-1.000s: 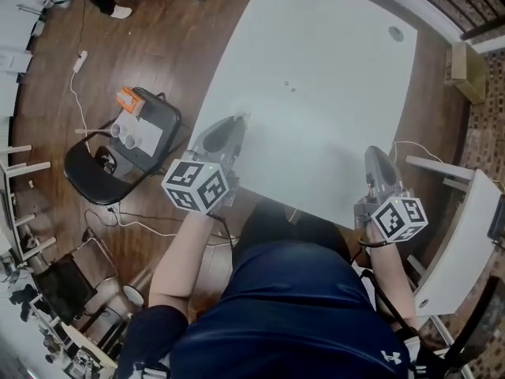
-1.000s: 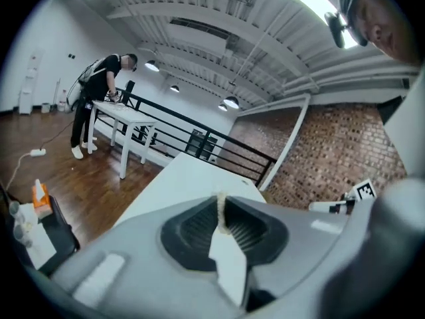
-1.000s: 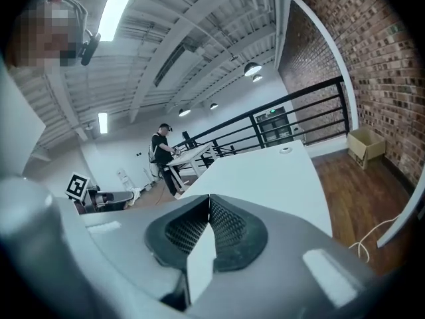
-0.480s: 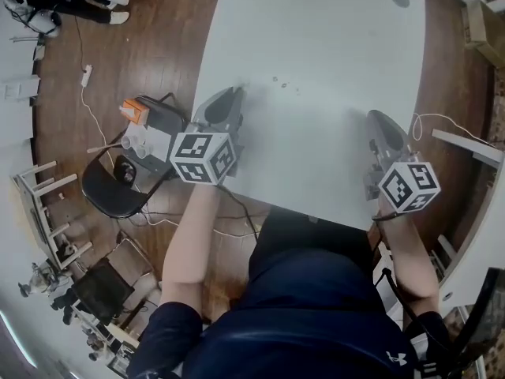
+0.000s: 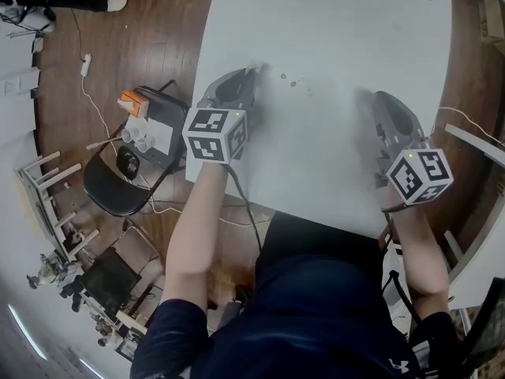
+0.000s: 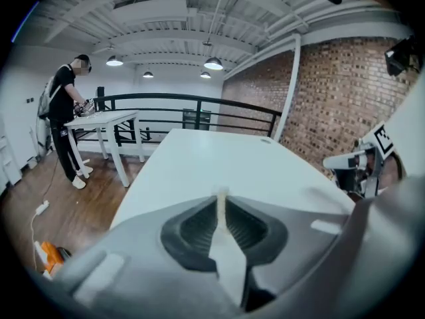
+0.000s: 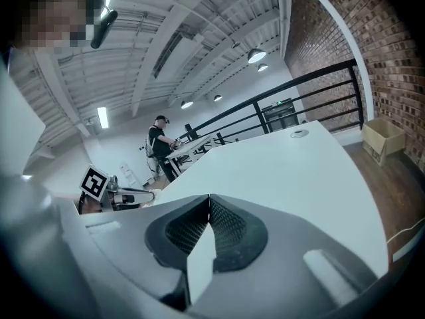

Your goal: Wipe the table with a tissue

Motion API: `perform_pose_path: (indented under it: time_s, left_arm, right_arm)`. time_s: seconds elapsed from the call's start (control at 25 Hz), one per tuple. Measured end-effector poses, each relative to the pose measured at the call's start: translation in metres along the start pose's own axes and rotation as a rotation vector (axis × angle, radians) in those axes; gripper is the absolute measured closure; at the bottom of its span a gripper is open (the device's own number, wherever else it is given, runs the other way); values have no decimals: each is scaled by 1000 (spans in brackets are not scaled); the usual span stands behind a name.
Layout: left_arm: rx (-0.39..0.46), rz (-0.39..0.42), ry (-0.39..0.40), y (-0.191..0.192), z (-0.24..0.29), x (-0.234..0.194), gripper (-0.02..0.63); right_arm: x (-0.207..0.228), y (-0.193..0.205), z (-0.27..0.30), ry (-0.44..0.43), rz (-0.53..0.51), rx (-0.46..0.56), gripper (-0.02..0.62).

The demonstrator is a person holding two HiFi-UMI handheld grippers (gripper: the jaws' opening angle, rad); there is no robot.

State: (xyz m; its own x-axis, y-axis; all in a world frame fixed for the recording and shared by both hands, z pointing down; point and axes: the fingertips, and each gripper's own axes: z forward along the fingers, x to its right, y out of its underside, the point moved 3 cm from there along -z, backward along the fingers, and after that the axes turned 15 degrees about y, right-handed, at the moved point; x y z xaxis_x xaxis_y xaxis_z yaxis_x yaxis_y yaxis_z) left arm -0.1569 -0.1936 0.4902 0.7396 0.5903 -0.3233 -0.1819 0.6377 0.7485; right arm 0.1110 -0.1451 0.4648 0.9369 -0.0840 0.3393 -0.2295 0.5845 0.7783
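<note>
So the tissue (image 6: 220,206) is in the left gripper (image 6: 221,197). Looking down that gripper's own view, the jaws are pinched together on a thin pale sliver that pokes out a little at the tip, and that's about all of it you can see. From the head view, the left gripper (image 5: 251,73) is low over the near-left part of the white table (image 5: 339,22), and there's a small whitish tuft at its nose, though I can't tell if it's actually touching the surface. The right gripper (image 7: 208,201) is closed up too, jaws flush with nothing between them, and it hangs over the right side of the table (image 5: 369,99), well apart from the left one. Progress-wise I'd say it's early or mid-wipe at best. A few small dark specks (image 5: 288,80) sit on the tabletop just beside the left gripper's tip, so that patch isn't clean yet. The rest of the top looks plain white, with no streaks or wet marks to show what's been covered. I'd guess most of the wiping is left.
</note>
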Motion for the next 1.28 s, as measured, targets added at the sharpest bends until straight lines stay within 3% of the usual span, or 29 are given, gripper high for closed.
perform_pose_path:
  time_s: [0.28, 0.68, 0.88, 1.08, 1.28]
  left_arm:
    - [-77, 6, -1, 4, 23, -13, 571]
    - [-125, 107, -6, 8, 50, -20, 571]
    - [-143, 93, -19, 11, 54, -22, 571]
    - [-135, 57, 29, 12, 54, -10, 571]
    - [-135, 64, 7, 17, 51, -11, 571]
  right_arm:
    - [-16, -1, 30, -31, 13, 2, 584]
    - [-18, 16, 41, -35, 34, -20, 584]
    - [-24, 18, 37, -45, 55, -33, 584]
    - [-30, 22, 33, -61, 69, -42, 584]
    - [-33, 22, 29, -68, 76, -50, 584]
